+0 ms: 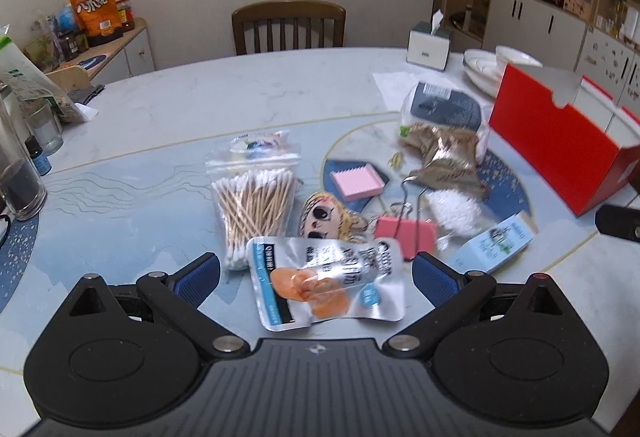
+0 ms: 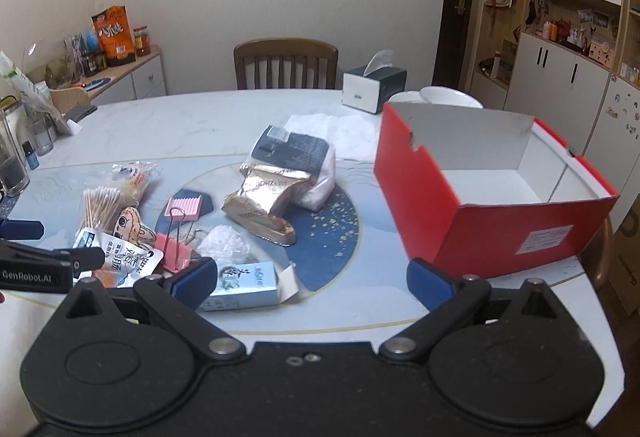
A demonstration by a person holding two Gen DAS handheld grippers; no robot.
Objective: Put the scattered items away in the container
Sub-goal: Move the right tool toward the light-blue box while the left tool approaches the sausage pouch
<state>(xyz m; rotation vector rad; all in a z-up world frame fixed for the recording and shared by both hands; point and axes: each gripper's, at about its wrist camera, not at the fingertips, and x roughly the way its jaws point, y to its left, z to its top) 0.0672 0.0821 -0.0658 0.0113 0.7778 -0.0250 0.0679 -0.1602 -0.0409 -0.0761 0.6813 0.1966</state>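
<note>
A pale marble table (image 1: 168, 105) is sitting in a dining room, strewn with small items. The left gripper (image 1: 316, 275) is hovering with its jaws spread wide, gripping nothing; a silver snack pouch (image 1: 324, 281) is lying on the table between its blue pads. The right gripper (image 2: 312, 281) is likewise standing wide open and empty, a light blue carton (image 2: 244, 283) lying just beside its left pad. The red box (image 2: 492, 193) is sitting ahead of it to the right.

Each gripper, left gripper (image 1: 316, 273) and right gripper (image 2: 312, 279), is built of black linkage arms joined by silver screws; blue ribbed pads (image 1: 434, 279) are fitted at three and nine o'clock.
</note>
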